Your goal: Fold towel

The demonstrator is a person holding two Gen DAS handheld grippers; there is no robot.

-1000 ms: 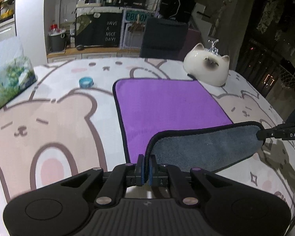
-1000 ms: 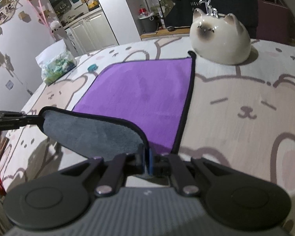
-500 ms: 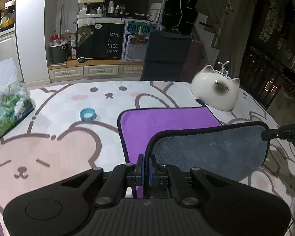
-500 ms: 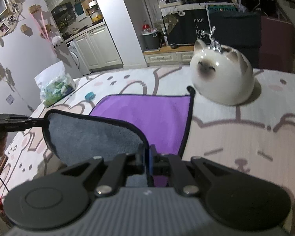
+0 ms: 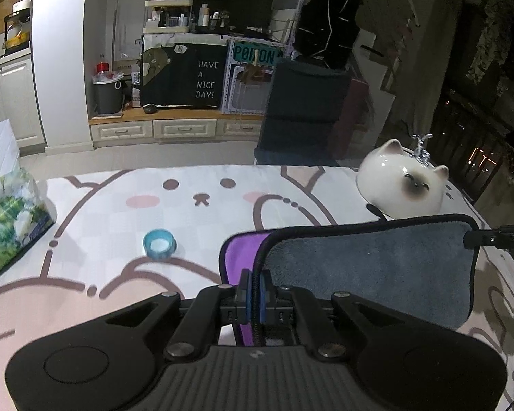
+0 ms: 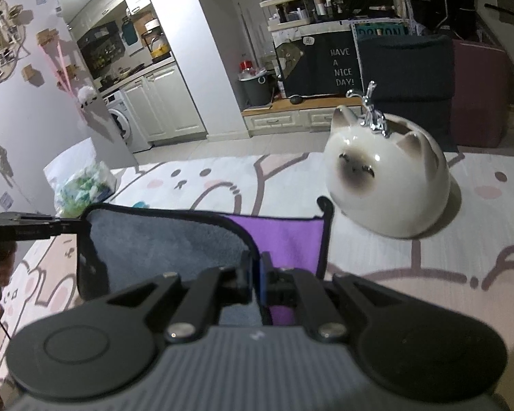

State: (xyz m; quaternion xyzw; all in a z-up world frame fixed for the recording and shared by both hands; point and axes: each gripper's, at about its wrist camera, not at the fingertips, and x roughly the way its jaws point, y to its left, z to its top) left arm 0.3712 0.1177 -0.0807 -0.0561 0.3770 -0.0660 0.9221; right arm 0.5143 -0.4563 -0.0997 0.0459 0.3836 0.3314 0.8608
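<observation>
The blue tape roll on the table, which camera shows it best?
The left wrist view: the blue tape roll lies whole and unobstructed on the tablecloth. In the right wrist view only a sliver of it peeks over the lifted towel.

A black cloth (image 5: 188, 78) hanging over the cabinet across the room reads "HAVE A NICE DAY!" in white letters. Beside it, a teal plate (image 5: 255, 55) reads roughly "POISON", partly covered.

Towel (image 5: 370, 267) purple face mostly hidden by its raised grey fold, tissue pack (image 5: 7, 219) cut off
</observation>
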